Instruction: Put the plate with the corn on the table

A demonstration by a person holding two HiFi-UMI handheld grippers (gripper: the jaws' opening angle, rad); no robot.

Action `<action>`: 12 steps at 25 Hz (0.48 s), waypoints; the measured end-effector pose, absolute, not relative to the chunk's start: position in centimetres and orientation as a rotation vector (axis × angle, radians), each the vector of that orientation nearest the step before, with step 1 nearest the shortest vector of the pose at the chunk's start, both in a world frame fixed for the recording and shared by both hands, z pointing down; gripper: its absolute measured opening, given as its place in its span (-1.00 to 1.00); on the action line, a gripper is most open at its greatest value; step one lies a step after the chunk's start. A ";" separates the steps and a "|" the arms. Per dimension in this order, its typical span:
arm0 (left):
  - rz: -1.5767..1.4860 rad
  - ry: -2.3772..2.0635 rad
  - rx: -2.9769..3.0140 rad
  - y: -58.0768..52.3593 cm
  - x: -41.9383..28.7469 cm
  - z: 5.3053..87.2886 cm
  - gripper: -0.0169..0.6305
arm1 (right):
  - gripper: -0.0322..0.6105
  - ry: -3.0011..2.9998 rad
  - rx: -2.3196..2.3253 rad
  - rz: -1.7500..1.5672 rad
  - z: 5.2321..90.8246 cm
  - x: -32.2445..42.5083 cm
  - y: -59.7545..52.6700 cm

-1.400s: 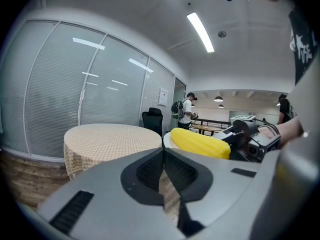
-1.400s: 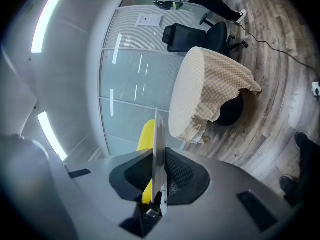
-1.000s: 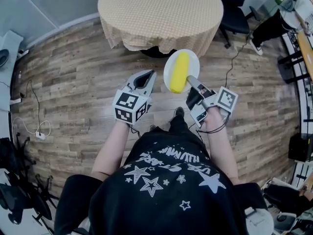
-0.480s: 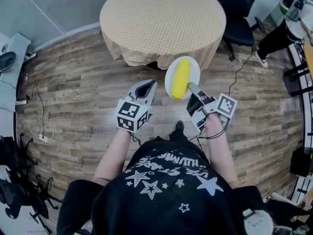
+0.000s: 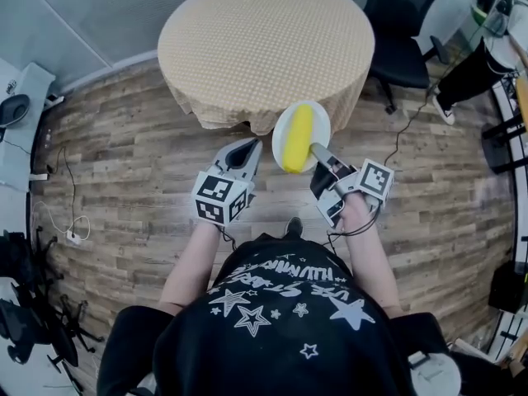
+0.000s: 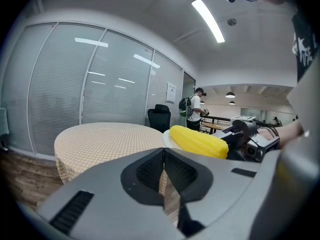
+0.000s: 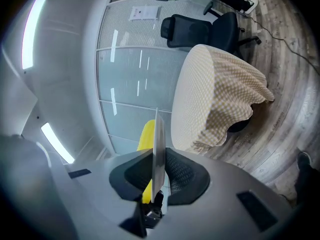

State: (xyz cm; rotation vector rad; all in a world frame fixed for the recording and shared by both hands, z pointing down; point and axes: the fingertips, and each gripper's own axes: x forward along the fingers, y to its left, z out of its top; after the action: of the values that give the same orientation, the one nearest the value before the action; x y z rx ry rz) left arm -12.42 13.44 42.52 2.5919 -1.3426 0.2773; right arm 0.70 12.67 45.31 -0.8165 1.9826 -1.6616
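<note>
**Right gripper [image 5: 316,148] holds the corn plate [image 5: 321,120] in the air at the table's near edge**

Head view, seen from above: the right gripper is clamped on the near rim of a small white plate. One yellow corn [image 5: 298,139] cob lies lengthwise along the middle of the plate. The plate is in the air over the wooden floor [image 5: 107,163]. Its far rim overlaps the near edge of a round table [image 5: 264,40] draped in a tan checked cloth. The plate is not resting on the table. The left gripper [image 5: 247,147] is just to the left of the plate, not touching it, and points toward the table. A black office chair [image 5: 400,23] stands past the table's right edge.

Left gripper view: the two grey jaws meet along a thin seam, with nothing between them. Beyond them, to the right, the corn lies on the plate's white rim at about tabletop height, and the right gripper is behind it. The table fills the left middle of the view. Far off, a person [image 6: 192,109] stands near frosted glass walls.

Right gripper view: the jaws are pressed against both faces of the plate, which shows edge-on as a thin pale line rising between them. The yellow corn is on the left side of that line. The table with its hanging cloth is on the right side, close by.
</note>
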 end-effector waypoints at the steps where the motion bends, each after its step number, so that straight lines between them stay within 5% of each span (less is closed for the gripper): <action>1: 0.269 -1.353 2.582 12.9 -12.0 42.6 -0.92 | -0.71 1.987 -0.809 -1.668 45.5 1.1 12.2; 12: 0.287 -1.493 2.468 7.2 -7.5 42.2 -0.92 | -0.71 1.985 -0.725 -1.740 45.8 7.7 6.4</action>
State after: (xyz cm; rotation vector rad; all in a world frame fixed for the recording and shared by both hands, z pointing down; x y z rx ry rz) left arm -7.45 7.19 42.24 2.4685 -1.4926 0.2867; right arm 7.74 6.35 45.76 -0.7251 1.9846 -1.7402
